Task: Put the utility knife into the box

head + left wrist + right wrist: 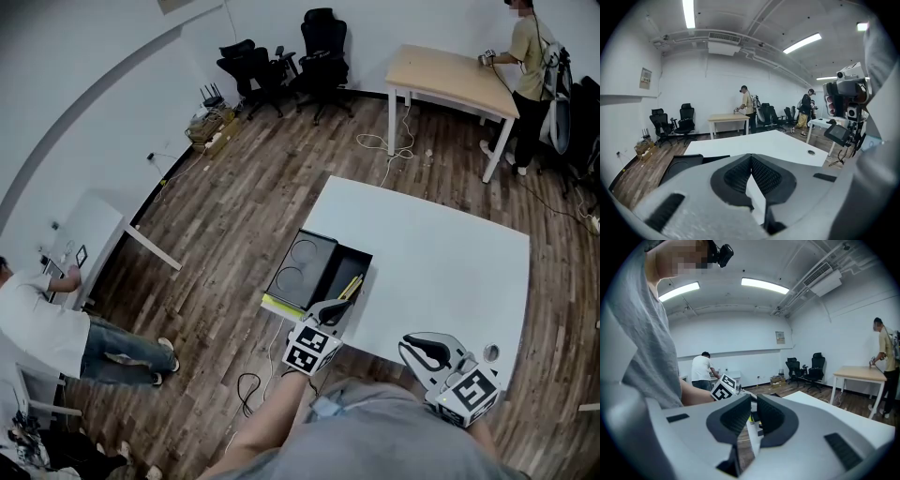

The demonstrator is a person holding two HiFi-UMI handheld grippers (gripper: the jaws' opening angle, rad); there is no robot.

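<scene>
The black box lies open at the near left corner of the white table, its lid folded out to the left. The yellow utility knife lies inside the box's right half. My left gripper hovers just in front of the box, shut and empty. My right gripper hangs over the table's near edge to the right, its jaws a narrow slit apart with nothing between them. In the left gripper view the box lid shows low at the left. A bit of yellow knife shows through the right gripper's slit.
A round cable hole sits in the table near my right gripper. A wooden table with a person stands at the far right. Office chairs line the back wall. Another person bends over a small white desk at the left.
</scene>
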